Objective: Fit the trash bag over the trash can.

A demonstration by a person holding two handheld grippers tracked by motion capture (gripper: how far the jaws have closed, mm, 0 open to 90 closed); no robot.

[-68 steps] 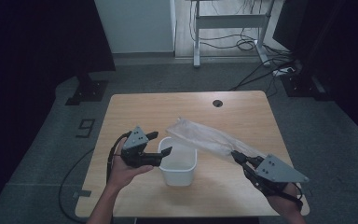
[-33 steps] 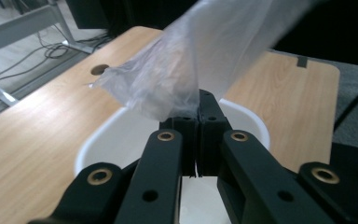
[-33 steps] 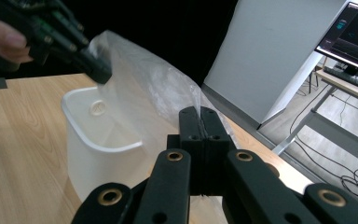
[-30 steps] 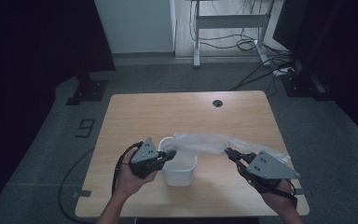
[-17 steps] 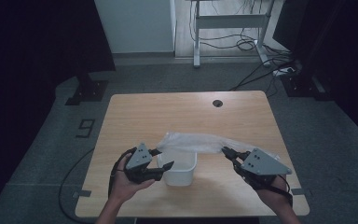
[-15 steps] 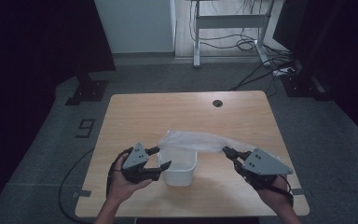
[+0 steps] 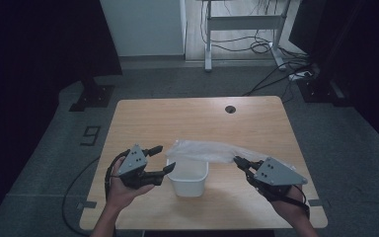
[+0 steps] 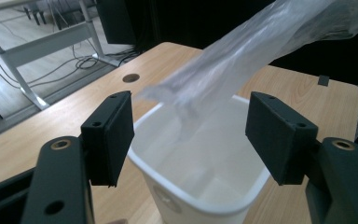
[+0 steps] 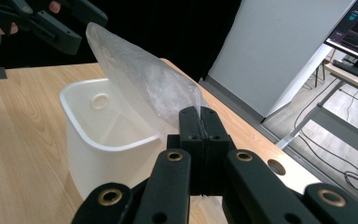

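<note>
My left claw (image 7: 160, 159) has just let go and backed off the white bin (image 7: 188, 177), jaws spread, nothing between them. My right claw (image 7: 239, 163) is clamped on the clear plastic bag (image 7: 209, 150), which stretches from it over the bin's far rim.

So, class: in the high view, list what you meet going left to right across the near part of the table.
Left tool → white bin → right tool. The clear plastic bag is left out, since it stretches over the bin towards the right tool.
</note>
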